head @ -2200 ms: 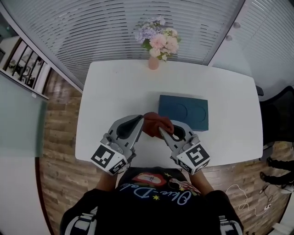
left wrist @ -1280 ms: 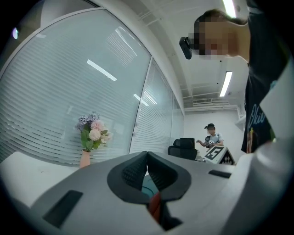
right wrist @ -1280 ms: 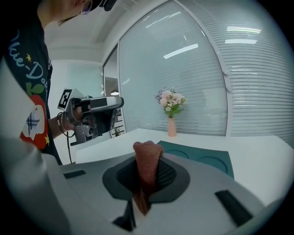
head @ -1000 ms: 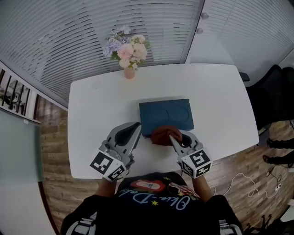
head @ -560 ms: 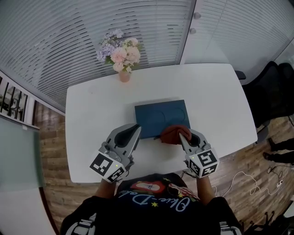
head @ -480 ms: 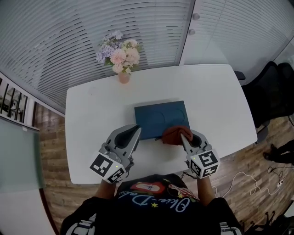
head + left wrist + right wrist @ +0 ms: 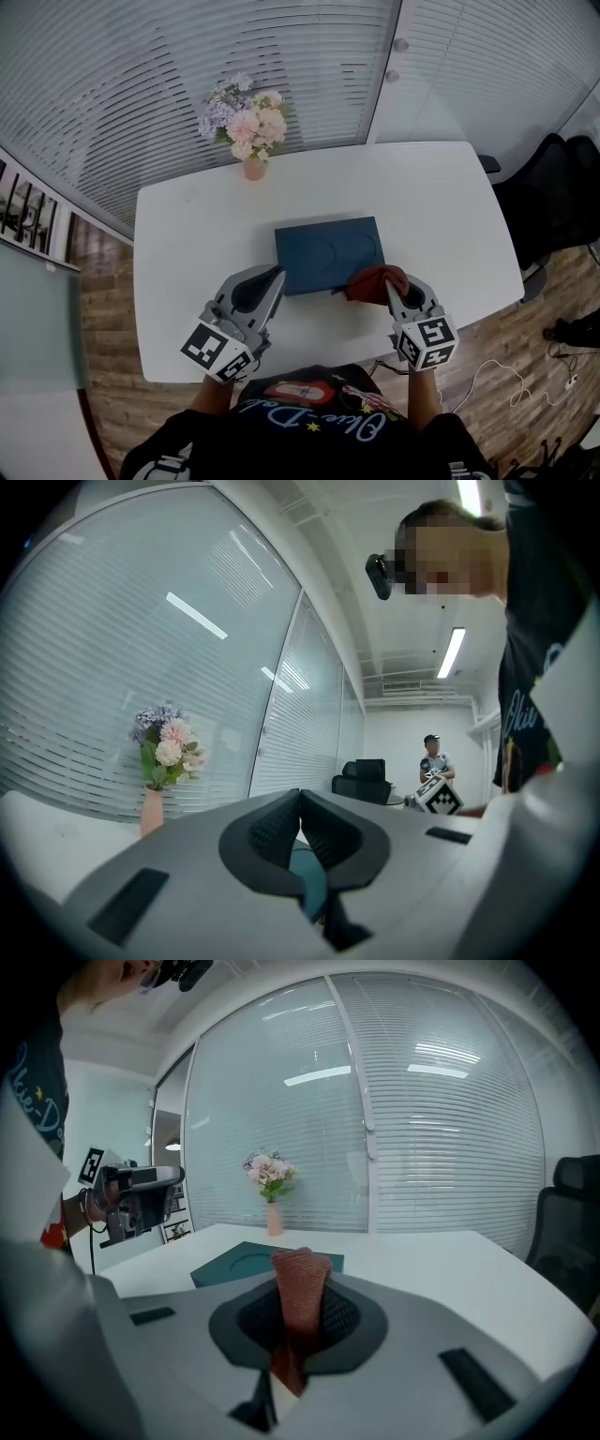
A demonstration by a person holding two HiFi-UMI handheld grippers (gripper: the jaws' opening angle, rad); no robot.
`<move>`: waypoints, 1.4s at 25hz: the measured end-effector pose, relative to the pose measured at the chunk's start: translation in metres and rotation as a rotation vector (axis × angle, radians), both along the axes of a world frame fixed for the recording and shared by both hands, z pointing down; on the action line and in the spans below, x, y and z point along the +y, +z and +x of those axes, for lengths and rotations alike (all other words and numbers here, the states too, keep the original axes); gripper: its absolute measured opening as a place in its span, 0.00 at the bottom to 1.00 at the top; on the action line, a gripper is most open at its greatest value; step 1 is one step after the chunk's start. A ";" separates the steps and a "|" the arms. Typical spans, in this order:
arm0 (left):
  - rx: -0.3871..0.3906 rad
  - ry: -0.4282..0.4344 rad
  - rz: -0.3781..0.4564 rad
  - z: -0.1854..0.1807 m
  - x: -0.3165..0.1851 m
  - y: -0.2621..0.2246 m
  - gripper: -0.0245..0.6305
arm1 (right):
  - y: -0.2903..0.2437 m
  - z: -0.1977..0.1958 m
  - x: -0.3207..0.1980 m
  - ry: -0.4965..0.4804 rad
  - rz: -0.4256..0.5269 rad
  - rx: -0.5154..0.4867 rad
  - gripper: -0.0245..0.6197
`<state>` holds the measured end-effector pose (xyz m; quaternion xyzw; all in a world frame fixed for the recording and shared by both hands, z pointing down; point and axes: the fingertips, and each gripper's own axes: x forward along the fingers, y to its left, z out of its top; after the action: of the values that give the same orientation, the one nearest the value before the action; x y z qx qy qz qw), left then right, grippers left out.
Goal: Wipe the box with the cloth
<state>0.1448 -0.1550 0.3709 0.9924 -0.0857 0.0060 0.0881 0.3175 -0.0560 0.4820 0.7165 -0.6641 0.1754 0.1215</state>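
Since a second ago my right gripper [image 7: 387, 284] has slid the red-brown cloth [image 7: 375, 280] rightward along the near edge of the dark teal box [image 7: 323, 249], from about the middle of that edge to its near right corner, while my left gripper [image 7: 275, 275] has kept its place off the box's near left corner; the right gripper's jaws are clamped on the cloth [image 7: 300, 1286], which in the right gripper view stands up between the two dark pads as a narrow ribbed fold; in the head view the bunched cloth overlaps the box's corner, though I cannot tell how firmly it presses there; the left gripper's jaws [image 7: 300, 819] are closed tip to tip with nothing held, and a sliver of the teal box [image 7: 310, 881] shows below them; the box lies flat near the middle of the white table [image 7: 187, 234], two shallow round recesses in its lid; a pink vase of pale flowers [image 7: 247, 127] stands at the table's far edge, well apart from the box, before a wall of slatted blinds; a black chair [image 7: 555, 192] sits off the table's right end on the wooden floor; in the left gripper view another person [image 7: 433, 757] stands far back in the room
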 end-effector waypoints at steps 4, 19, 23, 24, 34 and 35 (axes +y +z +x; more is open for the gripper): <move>0.005 -0.001 0.004 0.001 0.000 0.000 0.04 | 0.002 0.010 0.007 0.030 -0.003 0.006 0.08; 0.009 -0.040 0.016 -0.011 -0.005 -0.002 0.04 | -0.015 0.062 0.034 0.209 0.020 0.075 0.08; 0.008 -0.050 0.016 -0.014 -0.006 -0.002 0.04 | -0.034 0.069 0.036 0.249 0.069 0.108 0.08; 0.009 -0.052 0.016 -0.014 -0.005 -0.002 0.04 | -0.041 0.070 0.037 0.258 0.087 0.113 0.08; -0.001 -0.090 0.029 -0.025 -0.006 -0.003 0.04 | -0.095 0.038 0.019 0.186 0.258 0.115 0.08; -0.002 -0.095 0.031 -0.026 -0.006 -0.003 0.04 | -0.098 0.034 0.016 0.171 0.272 0.113 0.08</move>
<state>0.1188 -0.1610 0.3677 0.9885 -0.1327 0.0014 0.0728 0.3510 -0.0400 0.3841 0.7890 -0.6105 0.0532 0.0450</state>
